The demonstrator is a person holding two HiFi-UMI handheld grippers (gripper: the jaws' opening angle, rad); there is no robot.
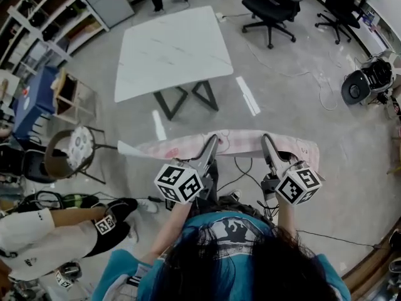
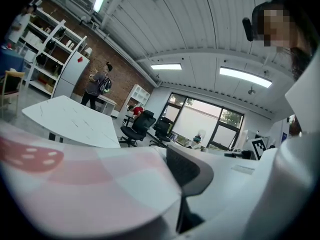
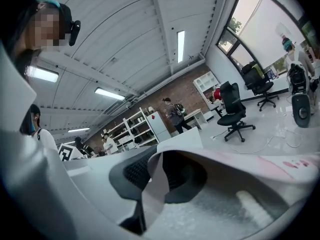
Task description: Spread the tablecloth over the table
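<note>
Tablecloth of pale pink and white checked fabric (image 1: 235,141) is being held up in the air as a long bunched strip, just in front of the person wearing the head camera. It is hanging above the grey floor (image 1: 294,105), well short of the table. The left gripper (image 1: 210,145), a grey two-jaw tool with a black-and-white marker cube, is pinching the strip a little in from its left end. In the left gripper view its jaws are pressing together on the cloth, which is draping over one jaw and hiding most of it. The right gripper (image 1: 268,143), a matching tool, is clamping the cloth near its right end, with a fold of fabric caught between its dark ribbed pads. The cloth is stretching between the two grippers, and its left end is trailing out past the left gripper. Farther ahead, the white marble-patterned rectangular table (image 1: 169,49) on dark crossed legs is standing with its whole top showing. Beyond it, a black wheeled office chair (image 1: 272,8) is sitting on the floor, and white open shelving (image 1: 44,17) is lining the far left
</note>
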